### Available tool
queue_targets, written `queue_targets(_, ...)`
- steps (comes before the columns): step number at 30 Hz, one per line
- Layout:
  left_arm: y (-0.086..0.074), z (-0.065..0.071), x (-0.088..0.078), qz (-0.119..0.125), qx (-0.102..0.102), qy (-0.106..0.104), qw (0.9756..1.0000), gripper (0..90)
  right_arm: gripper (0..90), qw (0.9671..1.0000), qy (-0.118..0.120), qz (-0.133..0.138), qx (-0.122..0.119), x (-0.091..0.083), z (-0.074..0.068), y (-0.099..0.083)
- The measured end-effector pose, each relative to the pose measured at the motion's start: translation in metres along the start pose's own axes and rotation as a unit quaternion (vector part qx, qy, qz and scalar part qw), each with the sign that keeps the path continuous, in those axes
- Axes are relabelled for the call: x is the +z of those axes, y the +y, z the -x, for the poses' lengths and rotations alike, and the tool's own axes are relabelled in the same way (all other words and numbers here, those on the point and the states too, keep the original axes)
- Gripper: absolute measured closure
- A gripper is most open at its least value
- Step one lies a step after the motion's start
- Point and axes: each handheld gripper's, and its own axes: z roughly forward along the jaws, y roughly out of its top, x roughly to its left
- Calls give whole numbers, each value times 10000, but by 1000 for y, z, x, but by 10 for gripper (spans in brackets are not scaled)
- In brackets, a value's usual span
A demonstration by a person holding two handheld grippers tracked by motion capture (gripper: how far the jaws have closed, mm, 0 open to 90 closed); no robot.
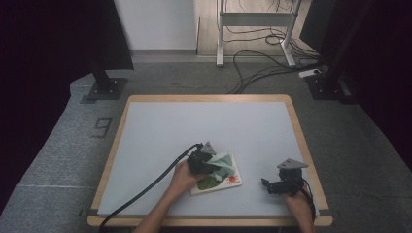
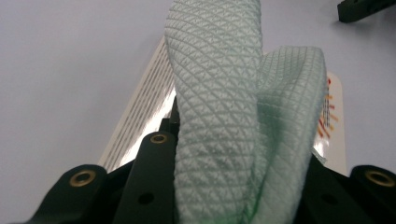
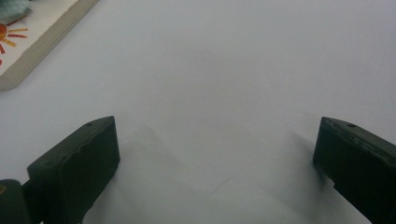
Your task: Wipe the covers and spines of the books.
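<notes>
- Mint-green quilted cloth [image 2: 224, 116] is pinched in my left claw [image 1: 210, 164], bunched up between the pressed-in jaws over the board book [image 1: 228, 180] at the near middle of the surface [image 1: 160, 131].
- I judge the step in hand to be wiping the book's cover with the cloth; I want to keep the pinch firm and drag flat, so the folds spread rather than roll.
- Light downward pressure matters, since the book lies loose and could slide on the pale surface.
- My right claw [image 3: 215, 154] sits spread and empty at the near right, well apart; it could steady the book's edge.
- No containers are on the surface.
</notes>
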Motion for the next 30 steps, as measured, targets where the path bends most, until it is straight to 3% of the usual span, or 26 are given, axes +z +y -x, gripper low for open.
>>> queue_targets(19, -48, -15, -48, 61, -334, 212, 9992, 724, 4, 10000, -1, 8, -9, 0, 0, 0)
queue_targets(30, -62, -6, -62, 24, -320, 332, 9989, 723, 4, 10000, 3, 8, -10, 0, 0, 0)
